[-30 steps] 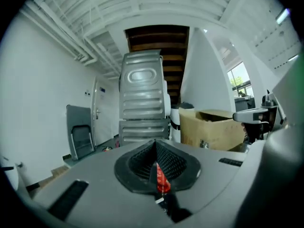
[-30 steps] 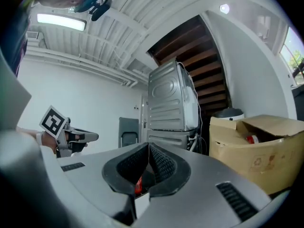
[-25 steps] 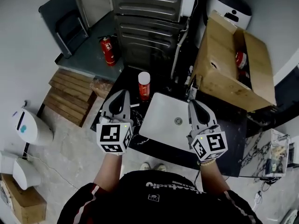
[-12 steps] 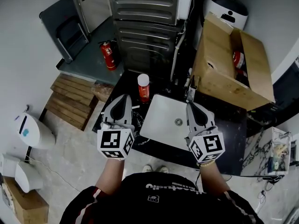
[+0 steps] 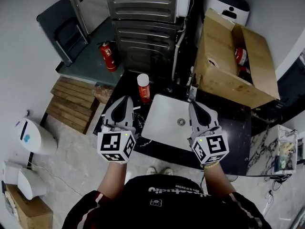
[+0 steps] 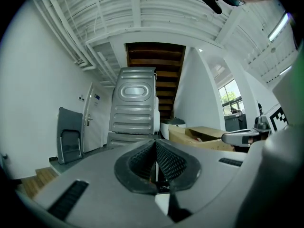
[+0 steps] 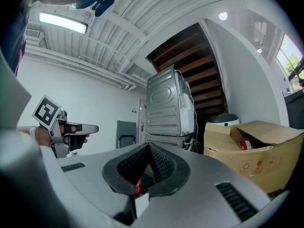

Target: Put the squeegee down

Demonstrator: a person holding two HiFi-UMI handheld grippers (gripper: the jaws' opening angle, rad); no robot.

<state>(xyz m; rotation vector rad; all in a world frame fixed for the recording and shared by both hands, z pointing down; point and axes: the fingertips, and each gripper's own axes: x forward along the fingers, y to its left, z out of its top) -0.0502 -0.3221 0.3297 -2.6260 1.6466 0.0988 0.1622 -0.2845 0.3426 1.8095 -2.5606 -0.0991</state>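
Observation:
I see no squeegee in any view. Both grippers are held level, side by side, above a black counter (image 5: 238,128). My left gripper (image 5: 125,99) hangs over the counter's left end, short of a red and white can (image 5: 143,87); its jaws are shut with nothing between them, as the left gripper view (image 6: 155,144) also shows. My right gripper (image 5: 194,104) hovers over the right rim of a white sink (image 5: 164,120). Its jaws meet at the tips and hold nothing (image 7: 149,146). In the right gripper view the other gripper (image 7: 61,127) shows at the left.
A large open cardboard box (image 5: 228,66) stands at the counter's back right, with a red can inside. A grey metal machine (image 5: 143,23) rises behind the counter. A fire extinguisher (image 5: 110,55) and wooden boards (image 5: 71,104) lie on the floor to the left.
The left gripper has drifted slightly; the right one has kept still. Both stay shut and empty. The head view has shifted a little.

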